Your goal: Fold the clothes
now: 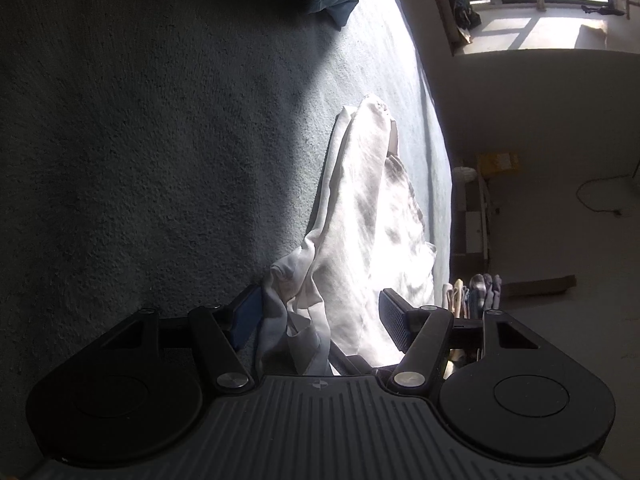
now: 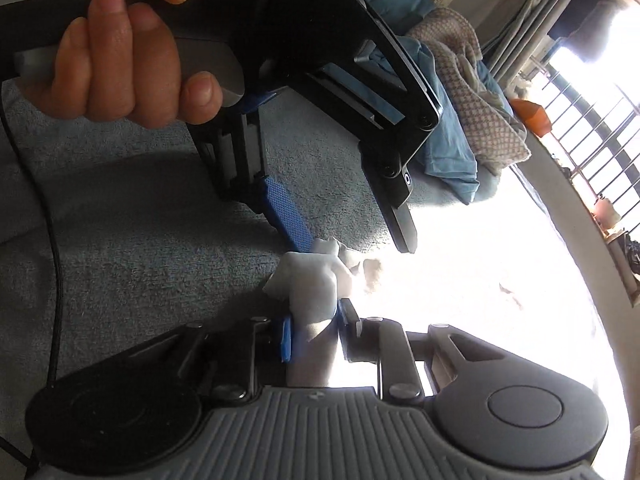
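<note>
White garment (image 1: 360, 216) lay bunched on the grey-blue bed cover (image 1: 160, 140), half in shadow and half in glaring sunlight near the bed's edge. The right gripper (image 2: 314, 330) had its blue pads clamped on a fold of that cloth. The left gripper (image 1: 320, 316) stood with its jaws apart, loose cloth lying between them and touching the blue pad on the shadowed side; a hand (image 2: 120, 64) gripped its grey handle. Further off on the bed sat a blue garment (image 2: 448, 148) and a checked cloth (image 2: 476, 104).
</note>
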### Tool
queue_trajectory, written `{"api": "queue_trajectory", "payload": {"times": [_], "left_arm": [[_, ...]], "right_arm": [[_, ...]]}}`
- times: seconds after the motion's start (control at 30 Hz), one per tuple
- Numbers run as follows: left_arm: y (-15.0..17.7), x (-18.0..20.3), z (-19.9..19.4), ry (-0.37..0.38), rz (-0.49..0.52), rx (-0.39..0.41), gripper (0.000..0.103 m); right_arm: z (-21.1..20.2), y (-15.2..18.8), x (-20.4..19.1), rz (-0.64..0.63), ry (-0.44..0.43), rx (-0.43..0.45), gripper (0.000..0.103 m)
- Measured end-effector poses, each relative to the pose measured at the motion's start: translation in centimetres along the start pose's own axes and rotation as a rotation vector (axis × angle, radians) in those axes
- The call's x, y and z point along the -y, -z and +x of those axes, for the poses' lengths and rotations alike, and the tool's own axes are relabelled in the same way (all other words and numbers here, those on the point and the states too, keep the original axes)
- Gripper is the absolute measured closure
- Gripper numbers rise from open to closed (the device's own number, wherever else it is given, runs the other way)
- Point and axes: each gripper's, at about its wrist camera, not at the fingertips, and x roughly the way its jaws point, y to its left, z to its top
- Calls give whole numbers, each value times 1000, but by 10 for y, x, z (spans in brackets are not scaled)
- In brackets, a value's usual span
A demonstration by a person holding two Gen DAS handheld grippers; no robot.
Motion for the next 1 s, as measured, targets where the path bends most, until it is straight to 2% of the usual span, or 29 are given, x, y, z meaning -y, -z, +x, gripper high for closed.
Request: {"api": "queue_trajectory", "payload": {"times": [0.07, 0.23, 0.33, 0.67, 0.77, 0.9, 1.0], "left_arm": [[-4, 0, -2, 7, -9, 17, 39], [-17, 2, 3, 7, -16, 40, 39], [-30, 7, 18, -2, -2, 22, 39], [-81, 22, 73, 50, -30, -69, 39], [-91, 29, 86, 53, -3, -78, 40], [-103, 38, 100, 33, 14, -61, 54], [-108, 44, 109, 29, 28, -37, 62]], "right_arm": [[-1, 0, 6, 27, 7, 6, 95], [-8, 0, 14, 66, 24, 41, 97], [-15, -1, 17, 84, 27, 58, 97], [-19, -5, 32, 121, 34, 92, 97], [-20, -4, 35, 135, 36, 102, 97], [-19, -4, 41, 143, 33, 110, 97], [-17, -4, 46, 153, 36, 119, 97]]}}
